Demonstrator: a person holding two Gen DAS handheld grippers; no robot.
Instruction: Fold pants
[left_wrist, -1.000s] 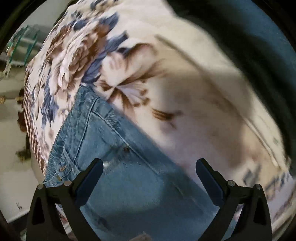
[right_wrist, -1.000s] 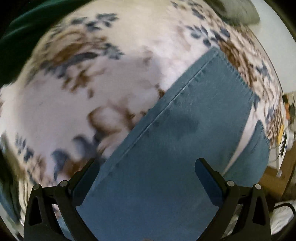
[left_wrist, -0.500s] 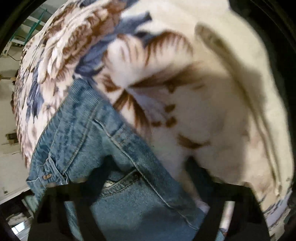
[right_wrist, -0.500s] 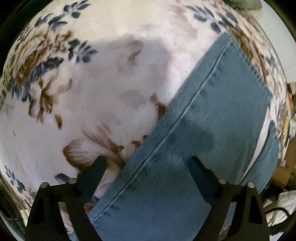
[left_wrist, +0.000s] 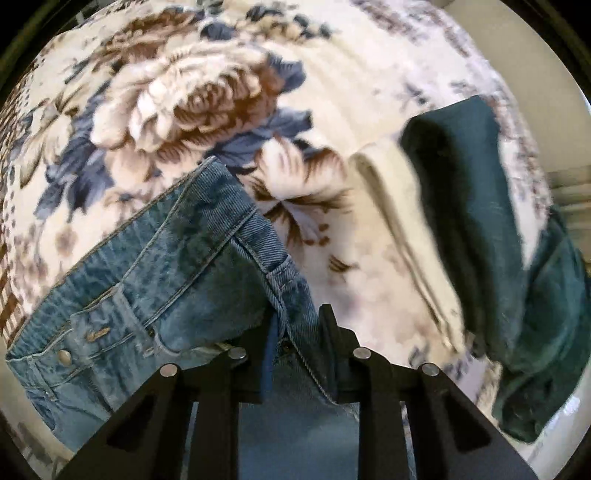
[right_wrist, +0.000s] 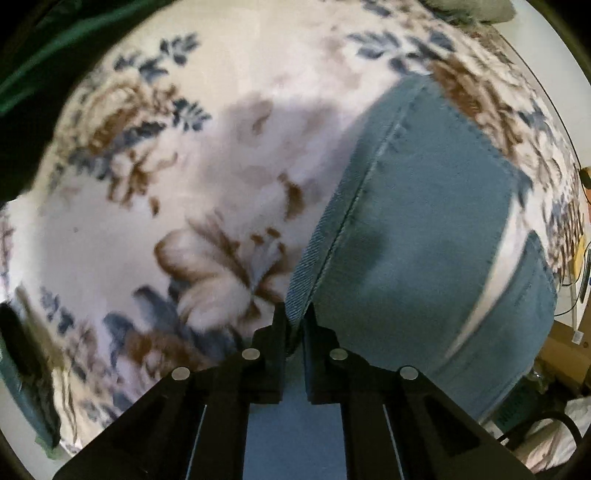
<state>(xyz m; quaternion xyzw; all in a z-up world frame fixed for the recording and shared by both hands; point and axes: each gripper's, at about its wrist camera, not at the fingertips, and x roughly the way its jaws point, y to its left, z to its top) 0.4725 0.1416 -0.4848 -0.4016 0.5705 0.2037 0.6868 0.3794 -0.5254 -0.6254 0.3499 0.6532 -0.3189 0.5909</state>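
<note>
Pants (left_wrist: 177, 266) – mottled blue denim, lighter stitching. Blanket (left_wrist: 192, 99) – cream, brown-and-blue floral print. Cloth (left_wrist: 480, 229) – dark teal. Grippers – black.

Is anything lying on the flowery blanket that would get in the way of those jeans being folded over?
Nothing visible between. Both the left gripper and right gripper already pinch the jeans. A dark green cloth lies off to the side on the blanket.

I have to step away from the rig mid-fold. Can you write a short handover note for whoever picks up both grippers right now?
Left gripper: jaws shut on the jeans at the waistband's side edge.
Right gripper: jaws shut on the side seam of a leg.
The jeans lie spread on the floral blanket, with a dark green garment beside them.
Done: both edges gripped.
Left: lift and fold one side over; no fold shows yet.
</note>
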